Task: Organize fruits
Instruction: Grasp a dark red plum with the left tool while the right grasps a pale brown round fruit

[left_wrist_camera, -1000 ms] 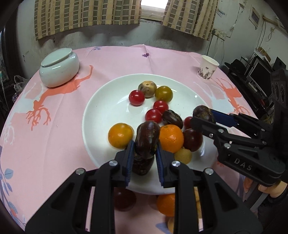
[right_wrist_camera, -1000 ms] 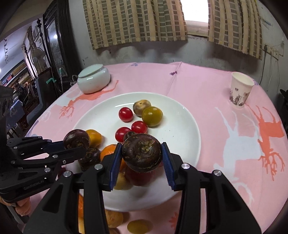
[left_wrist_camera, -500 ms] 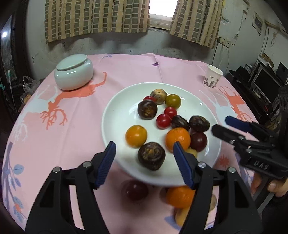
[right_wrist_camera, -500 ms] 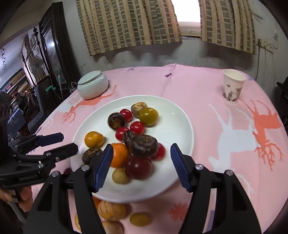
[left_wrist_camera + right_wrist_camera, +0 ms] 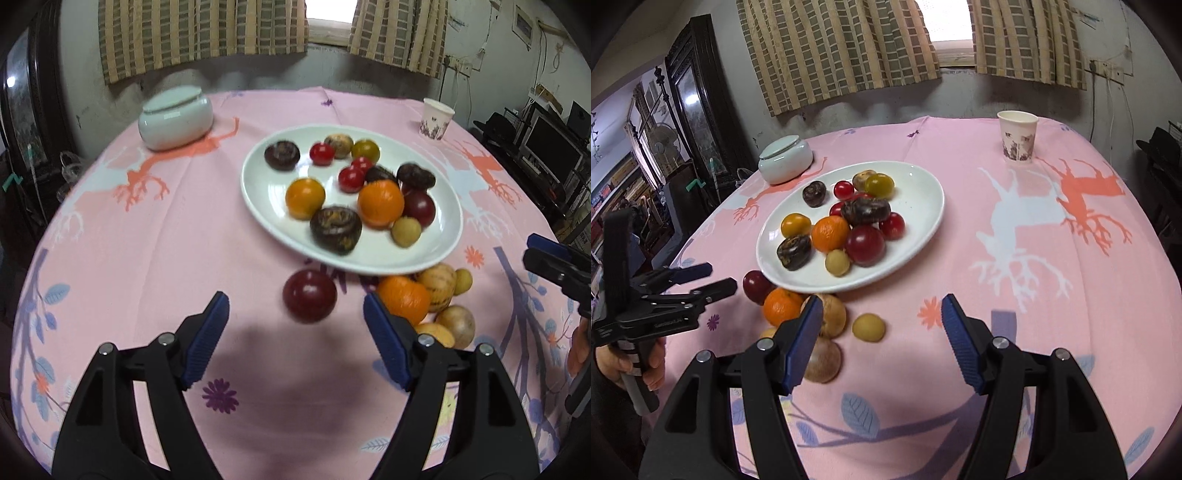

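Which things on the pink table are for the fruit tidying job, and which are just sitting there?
For the job:
white oval plate
dark red plum on the cloth
loose orange tangerine
tan round fruits beside it
open left gripper
open right gripper

Just sitting there:
pale green lidded jar
white paper cup

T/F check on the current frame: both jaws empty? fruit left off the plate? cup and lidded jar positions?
1. Both the left gripper and the right gripper are open and hold nothing. True.
2. All the fruit is on the white plate. False: several pieces lie on the tablecloth by the plate's near edge, among them a dark red plum and an orange.
3. The paper cup lies tipped over. False: it stands upright.
4. The lidded jar sits on the cloth, apart from the plate. True.
5. The plate holds only red fruit. False: orange, yellow and dark brown pieces are there too.
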`<state>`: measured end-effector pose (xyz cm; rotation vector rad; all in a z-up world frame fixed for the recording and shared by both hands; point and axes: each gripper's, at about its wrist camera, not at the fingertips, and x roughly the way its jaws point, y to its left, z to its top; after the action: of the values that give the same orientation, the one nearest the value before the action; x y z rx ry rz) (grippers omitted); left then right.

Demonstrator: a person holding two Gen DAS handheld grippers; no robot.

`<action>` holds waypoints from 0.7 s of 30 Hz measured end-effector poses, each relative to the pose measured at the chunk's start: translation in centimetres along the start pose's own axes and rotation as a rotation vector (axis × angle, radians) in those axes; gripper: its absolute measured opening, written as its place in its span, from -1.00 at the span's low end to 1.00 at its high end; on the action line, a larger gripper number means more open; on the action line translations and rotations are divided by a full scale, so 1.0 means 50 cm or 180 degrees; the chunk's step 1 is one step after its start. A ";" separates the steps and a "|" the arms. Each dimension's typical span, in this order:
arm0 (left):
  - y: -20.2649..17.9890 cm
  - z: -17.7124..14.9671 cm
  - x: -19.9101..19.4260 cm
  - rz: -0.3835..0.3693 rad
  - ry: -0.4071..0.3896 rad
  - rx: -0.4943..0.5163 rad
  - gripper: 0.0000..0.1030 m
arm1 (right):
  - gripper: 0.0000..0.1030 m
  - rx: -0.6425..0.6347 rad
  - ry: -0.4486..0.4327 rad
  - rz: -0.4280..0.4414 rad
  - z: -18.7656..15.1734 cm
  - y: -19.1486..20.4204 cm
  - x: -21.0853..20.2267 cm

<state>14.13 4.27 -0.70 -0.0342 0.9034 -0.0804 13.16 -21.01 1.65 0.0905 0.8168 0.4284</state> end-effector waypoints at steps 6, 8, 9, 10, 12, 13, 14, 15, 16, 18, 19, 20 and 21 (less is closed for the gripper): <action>0.009 -0.018 0.040 0.0094 0.0116 -0.0034 0.49 | 0.30 0.0097 0.0083 0.0085 -0.020 -0.012 0.016; 0.007 -0.018 0.048 0.0101 0.0131 -0.0036 0.49 | 0.30 0.0139 0.0111 0.0137 -0.022 -0.019 0.023; 0.006 -0.016 0.052 0.0115 0.0138 -0.0034 0.49 | 0.30 0.0158 0.0119 0.0129 -0.023 -0.024 0.026; 0.004 -0.014 0.057 0.0125 0.0141 -0.0030 0.49 | 0.30 0.0176 0.0124 0.0118 -0.025 -0.029 0.028; -0.002 -0.008 0.068 0.0147 0.0175 0.0005 0.49 | 0.30 0.0182 0.0138 0.0080 -0.027 -0.036 0.030; -0.006 -0.005 0.073 0.0152 0.0187 0.0025 0.48 | 0.30 0.0179 0.0138 0.0075 -0.027 -0.037 0.030; -0.011 -0.001 0.080 0.0151 0.0194 0.0044 0.47 | 0.30 0.0171 0.0141 0.0083 -0.027 -0.038 0.031; -0.014 0.001 0.085 0.0148 0.0200 0.0062 0.35 | 0.30 0.0148 0.0144 0.0081 -0.028 -0.036 0.031; -0.019 0.003 0.094 0.0123 0.0228 0.0082 0.20 | 0.30 0.0111 0.0141 0.0070 -0.029 -0.032 0.031; -0.025 0.006 0.105 0.0027 0.0276 0.0089 -0.24 | 0.30 0.0006 0.0133 0.0072 -0.032 -0.021 0.031; -0.027 0.005 0.105 0.0051 0.0250 0.0093 -0.24 | 0.30 -0.0041 0.0139 0.0074 -0.034 -0.015 0.031; -0.030 0.004 0.106 0.0060 0.0251 0.0105 -0.24 | 0.30 -0.0099 0.0159 0.0075 -0.036 -0.007 0.033; -0.031 0.001 0.104 0.0054 0.0252 0.0114 -0.24 | 0.30 -0.0141 0.0187 0.0087 -0.038 -0.001 0.035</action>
<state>17.30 2.31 -4.63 0.0099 0.9810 -0.0826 12.84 -20.51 -0.85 0.0483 0.8641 0.4764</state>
